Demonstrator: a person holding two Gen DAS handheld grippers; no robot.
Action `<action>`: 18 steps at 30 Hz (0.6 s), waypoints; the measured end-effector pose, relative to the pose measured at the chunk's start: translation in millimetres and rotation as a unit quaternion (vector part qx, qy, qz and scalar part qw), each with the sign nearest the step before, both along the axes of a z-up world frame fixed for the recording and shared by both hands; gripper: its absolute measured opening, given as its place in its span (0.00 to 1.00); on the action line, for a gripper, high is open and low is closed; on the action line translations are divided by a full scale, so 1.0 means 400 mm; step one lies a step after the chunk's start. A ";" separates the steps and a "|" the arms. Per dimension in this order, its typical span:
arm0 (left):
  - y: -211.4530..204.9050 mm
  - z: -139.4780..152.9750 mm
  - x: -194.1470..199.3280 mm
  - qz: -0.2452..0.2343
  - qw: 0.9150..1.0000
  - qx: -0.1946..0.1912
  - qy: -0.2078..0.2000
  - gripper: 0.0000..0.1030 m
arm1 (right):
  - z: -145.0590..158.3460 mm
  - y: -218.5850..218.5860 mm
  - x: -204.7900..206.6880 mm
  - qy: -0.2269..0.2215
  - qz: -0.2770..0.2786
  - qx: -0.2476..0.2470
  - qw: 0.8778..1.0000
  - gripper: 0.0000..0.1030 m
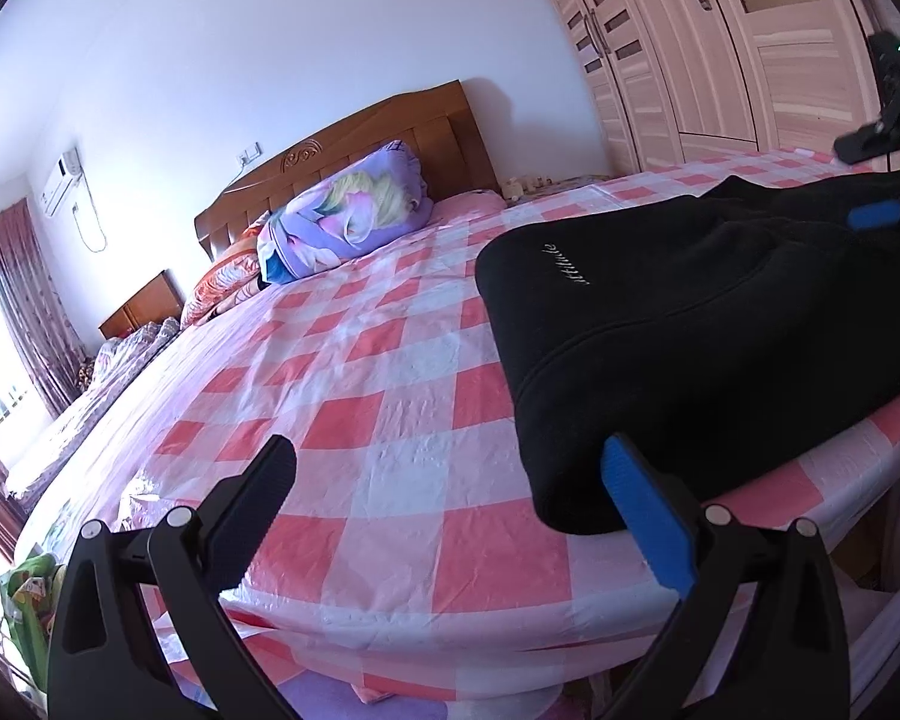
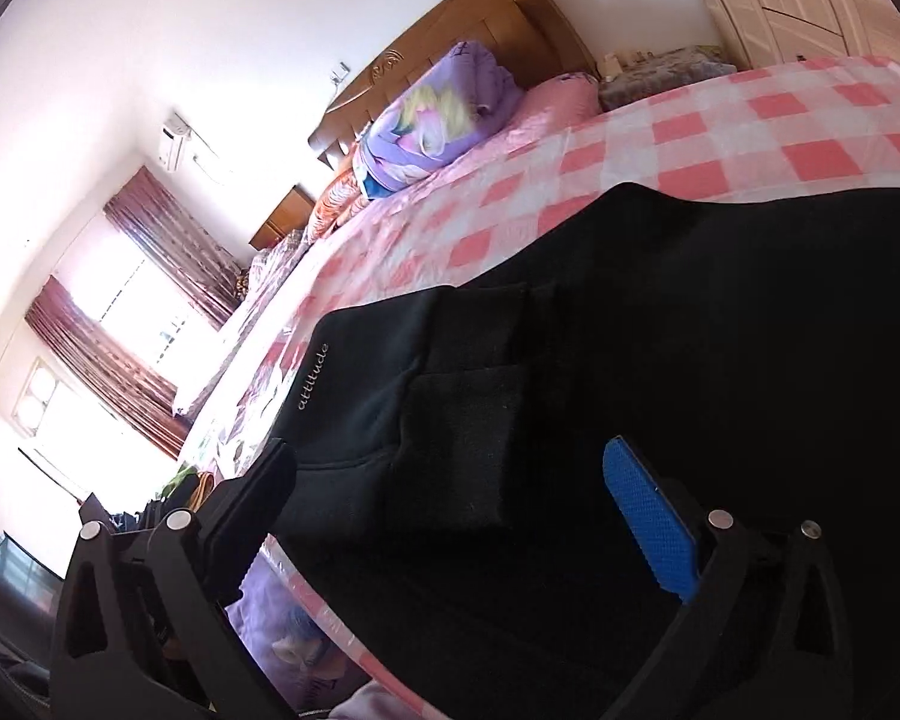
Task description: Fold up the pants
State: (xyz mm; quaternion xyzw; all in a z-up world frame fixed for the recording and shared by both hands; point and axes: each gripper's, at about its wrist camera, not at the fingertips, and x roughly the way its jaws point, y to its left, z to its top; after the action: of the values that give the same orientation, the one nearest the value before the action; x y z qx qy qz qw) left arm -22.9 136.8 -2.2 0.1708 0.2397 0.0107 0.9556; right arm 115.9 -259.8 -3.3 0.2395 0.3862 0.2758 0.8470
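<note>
Black pants (image 1: 690, 324) with small white lettering lie folded on the pink-and-white checked bed cover (image 1: 354, 396), near the bed's front right edge. My left gripper (image 1: 450, 480) is open, just in front of the bed edge, its blue-padded finger (image 1: 648, 516) beside the pants' near corner, holding nothing. My right gripper (image 2: 450, 480) is open low over the pants (image 2: 630, 360), its fingers spread above the black cloth. It also shows in the left wrist view (image 1: 876, 180) at the pants' far end.
A purple rolled quilt (image 1: 348, 210) and pillows lie by the wooden headboard (image 1: 354, 144). A wardrobe (image 1: 720, 42) stands at the right. A nightstand (image 1: 144, 306) and curtained window (image 1: 24, 312) are at the left. Bags sit on the floor (image 1: 30, 594).
</note>
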 end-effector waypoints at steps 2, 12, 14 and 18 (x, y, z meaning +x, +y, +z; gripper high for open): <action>0.003 -0.003 -0.001 0.001 1.000 -0.004 0.001 0.99 | -0.023 -0.001 0.004 0.026 -0.002 -0.010 1.000 0.96; 0.030 -0.003 -0.009 0.005 1.000 -0.021 0.003 0.99 | -0.049 0.145 0.036 0.029 0.035 -0.057 0.997 0.83; 0.041 0.002 -0.017 0.007 1.000 -0.023 -0.001 0.99 | -0.052 0.131 0.036 0.029 0.019 -0.046 0.998 0.54; 0.058 0.006 -0.032 0.004 0.999 -0.042 0.005 0.99 | -0.064 0.073 0.034 0.039 -0.008 -0.008 0.999 0.19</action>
State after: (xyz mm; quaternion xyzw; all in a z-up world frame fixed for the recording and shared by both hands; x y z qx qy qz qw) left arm -35.6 160.1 0.0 0.1297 0.2451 0.0034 0.9608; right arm 129.6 -230.6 -28.8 0.2461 0.4188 0.2561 0.8357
